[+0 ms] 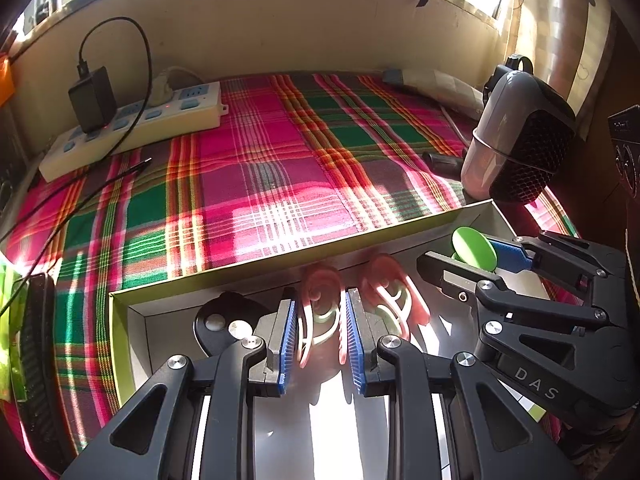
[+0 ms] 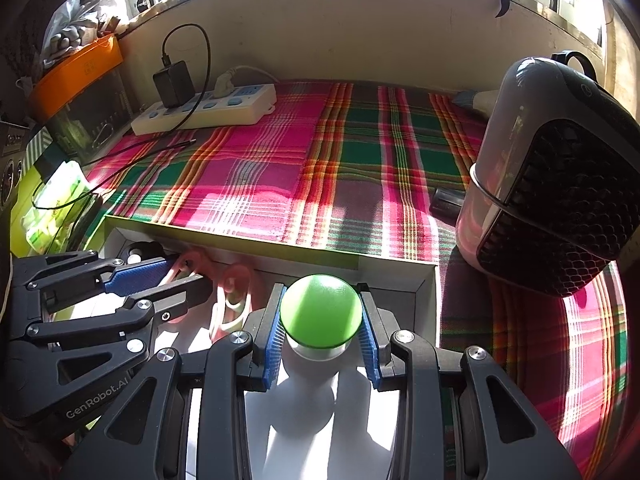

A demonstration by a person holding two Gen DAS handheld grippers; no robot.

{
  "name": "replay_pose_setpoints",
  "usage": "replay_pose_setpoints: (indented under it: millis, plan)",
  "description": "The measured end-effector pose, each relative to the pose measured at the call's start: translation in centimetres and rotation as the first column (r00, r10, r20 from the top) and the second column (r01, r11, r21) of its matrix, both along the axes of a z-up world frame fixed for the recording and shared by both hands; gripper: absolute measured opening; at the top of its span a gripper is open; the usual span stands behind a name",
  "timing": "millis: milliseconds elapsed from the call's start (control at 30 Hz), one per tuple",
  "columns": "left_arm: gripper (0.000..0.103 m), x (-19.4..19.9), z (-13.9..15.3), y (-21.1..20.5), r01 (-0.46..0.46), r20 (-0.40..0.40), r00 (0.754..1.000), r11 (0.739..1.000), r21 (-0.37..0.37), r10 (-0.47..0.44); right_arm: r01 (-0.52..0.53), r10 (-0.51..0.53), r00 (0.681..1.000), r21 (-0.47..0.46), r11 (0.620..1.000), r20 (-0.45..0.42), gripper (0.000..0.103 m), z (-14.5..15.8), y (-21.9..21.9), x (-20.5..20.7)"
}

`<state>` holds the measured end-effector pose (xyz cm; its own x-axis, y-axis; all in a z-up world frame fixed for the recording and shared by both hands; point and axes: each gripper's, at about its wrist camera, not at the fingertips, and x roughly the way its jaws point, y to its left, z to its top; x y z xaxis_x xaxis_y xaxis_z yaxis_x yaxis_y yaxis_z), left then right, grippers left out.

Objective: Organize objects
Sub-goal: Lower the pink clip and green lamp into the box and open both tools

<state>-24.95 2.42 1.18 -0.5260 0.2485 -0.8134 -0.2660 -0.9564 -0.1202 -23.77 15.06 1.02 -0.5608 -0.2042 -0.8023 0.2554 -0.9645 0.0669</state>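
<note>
Two grippers work inside one shallow white box [image 1: 256, 266] that sits on the plaid cloth [image 1: 280, 152]. The left gripper [image 1: 320, 334] pinches a pink clip [image 1: 316, 308] between its blue pads [image 1: 289, 344]. A second pink clip [image 1: 390, 292] lies just beside it in the box, and a black thing [image 1: 218, 320] with two silver buttons lies on the other side.

The right gripper [image 2: 322, 330] squeezes a round green lid [image 2: 320, 312] on a small white jar, low in the right end of the box.

Both grippers are very close together, so they may bump if one swings across. That bump can knock a clip or the jar loose.

The pink clip is thin and bendy. It looks held near its edge, so it may twist and slip out if it is lifted fast.

The green lid is round and smooth. Its sides curve, so the pads may slide off it, and the jar can drop and roll.

The box wall is low and light. A gripper that catches the wall may drag or tip the box, and things inside would slide around.

A big gray and black heater [image 2: 560, 184] stands near on the right, and an arm swinging wide could hit it.
</note>
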Motion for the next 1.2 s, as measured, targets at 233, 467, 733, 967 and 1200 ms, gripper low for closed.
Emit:
replay_pose_setpoints:
  millis: [233, 467, 733, 967, 1200]
  plan:
    - [0.023, -0.1, 0.0, -0.1, -0.004, -0.001, 1.000, 1.000, -0.012, 0.004, 0.010, -0.010, 1.000, -0.005, 1.000, 0.006, 0.034, 0.0, 0.1, 0.0]
    - [0.030, 0.4, 0.4, -0.8, -0.025, -0.008, 1.000, 1.000, -0.002, 0.025, 0.025, -0.025, 1.000, -0.018, 1.000, -0.010, 0.041, 0.6, 0.5, 0.4]
    - [0.030, 1.6, 1.3, -1.7, -0.038, -0.022, 0.999, 0.999, 0.016, 0.039, 0.026, -0.027, 0.999, -0.027, 0.999, -0.020, 0.041, 1.1, 0.4, 1.3]
    - [0.032, 3.4, 2.5, -2.6, -0.050, -0.041, 0.998, 0.998, 0.032, 0.052, 0.039, -0.040, 0.999, -0.048, 0.998, -0.036, 0.041, 2.1, 0.6, 2.9]
    - [0.032, 6.1, 4.0, -3.6, -0.060, -0.078, 0.995, 0.997, 0.055, 0.064, 0.052, -0.055, 0.997, -0.066, 0.996, -0.048, 0.041, 3.0, 1.3, 4.9]
